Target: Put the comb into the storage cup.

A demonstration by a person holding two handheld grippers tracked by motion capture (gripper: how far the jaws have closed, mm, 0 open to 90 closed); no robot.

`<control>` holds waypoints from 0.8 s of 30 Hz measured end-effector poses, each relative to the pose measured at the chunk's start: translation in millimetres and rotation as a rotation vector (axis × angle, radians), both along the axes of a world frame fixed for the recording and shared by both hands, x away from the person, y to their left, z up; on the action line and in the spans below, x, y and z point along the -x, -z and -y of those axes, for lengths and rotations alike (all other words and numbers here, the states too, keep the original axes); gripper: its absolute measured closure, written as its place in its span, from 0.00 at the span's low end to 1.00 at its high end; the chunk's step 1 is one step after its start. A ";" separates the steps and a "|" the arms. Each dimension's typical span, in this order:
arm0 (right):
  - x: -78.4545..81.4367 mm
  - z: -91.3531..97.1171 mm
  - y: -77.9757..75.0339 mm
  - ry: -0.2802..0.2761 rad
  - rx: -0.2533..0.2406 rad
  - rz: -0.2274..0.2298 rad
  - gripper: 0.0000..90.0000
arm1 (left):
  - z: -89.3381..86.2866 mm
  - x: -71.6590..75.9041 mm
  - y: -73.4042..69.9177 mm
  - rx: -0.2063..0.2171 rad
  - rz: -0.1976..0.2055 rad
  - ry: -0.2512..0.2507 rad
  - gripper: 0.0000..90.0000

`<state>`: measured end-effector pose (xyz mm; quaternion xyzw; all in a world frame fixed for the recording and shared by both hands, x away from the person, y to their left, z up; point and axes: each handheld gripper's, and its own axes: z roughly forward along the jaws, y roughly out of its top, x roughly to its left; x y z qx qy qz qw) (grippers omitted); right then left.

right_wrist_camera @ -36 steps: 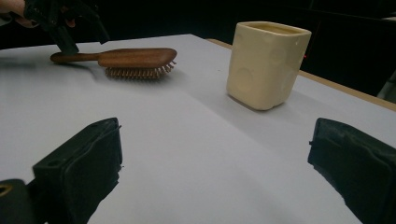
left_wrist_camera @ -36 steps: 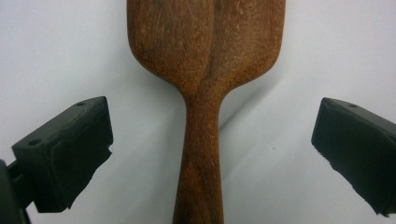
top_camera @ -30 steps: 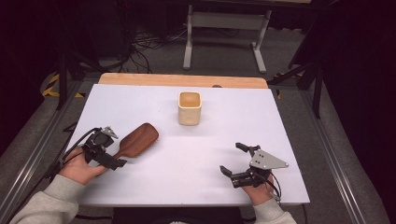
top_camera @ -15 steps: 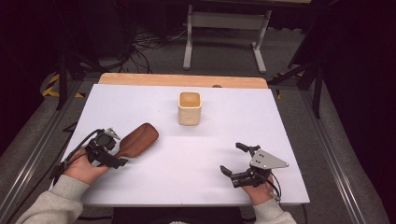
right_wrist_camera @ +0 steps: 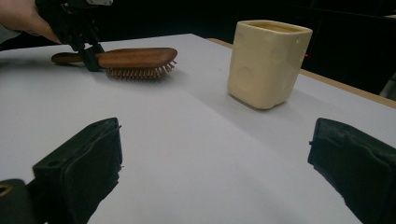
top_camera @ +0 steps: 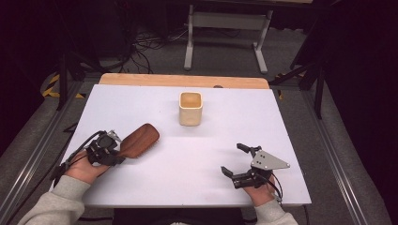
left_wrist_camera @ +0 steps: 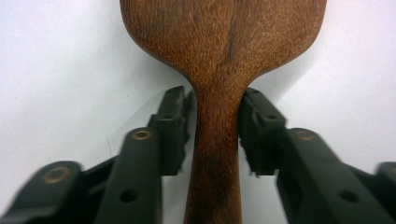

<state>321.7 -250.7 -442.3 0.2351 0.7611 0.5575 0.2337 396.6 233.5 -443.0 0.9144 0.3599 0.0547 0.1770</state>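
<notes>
A dark wooden hairbrush (top_camera: 141,139) lies bristles-down on the white table (top_camera: 281,117), left of centre. My left gripper (top_camera: 115,149) is shut on its handle just below the head; in the left gripper view both pads press the handle's sides (left_wrist_camera: 215,126) under the brush head (left_wrist_camera: 224,42). A cream square cup (top_camera: 190,108) stands upright at the table's middle back. My right gripper (top_camera: 232,158) rests open near the front right, nothing between its fingers. The right gripper view (right_wrist_camera: 215,144) looks across at the cup (right_wrist_camera: 268,63), the hairbrush (right_wrist_camera: 135,58) and the left gripper (right_wrist_camera: 86,46).
A bare wooden strip (top_camera: 183,80) runs along the table's far edge. Beyond it a metal stand (top_camera: 225,28) and cables lie on the dark floor. White table surface stretches between the two grippers.
The left hand has edged slightly forward along the brush handle and its jaws have come in onto it. The brush, the cup and the right gripper have stayed put.
</notes>
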 end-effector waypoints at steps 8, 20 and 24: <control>0.0 0.0 0.0 -0.001 0.000 0.000 0.03 | 1.7 0.9 -0.6 -0.011 0.001 0.006 0.80; 0.0 0.0 -0.4 0.001 0.000 0.001 0.03 | -5.0 7.0 -6.9 0.086 0.056 -0.011 0.81; 0.0 0.1 -0.6 0.001 0.000 0.002 0.03 | -3.5 10.2 -7.6 0.080 0.092 -0.007 0.81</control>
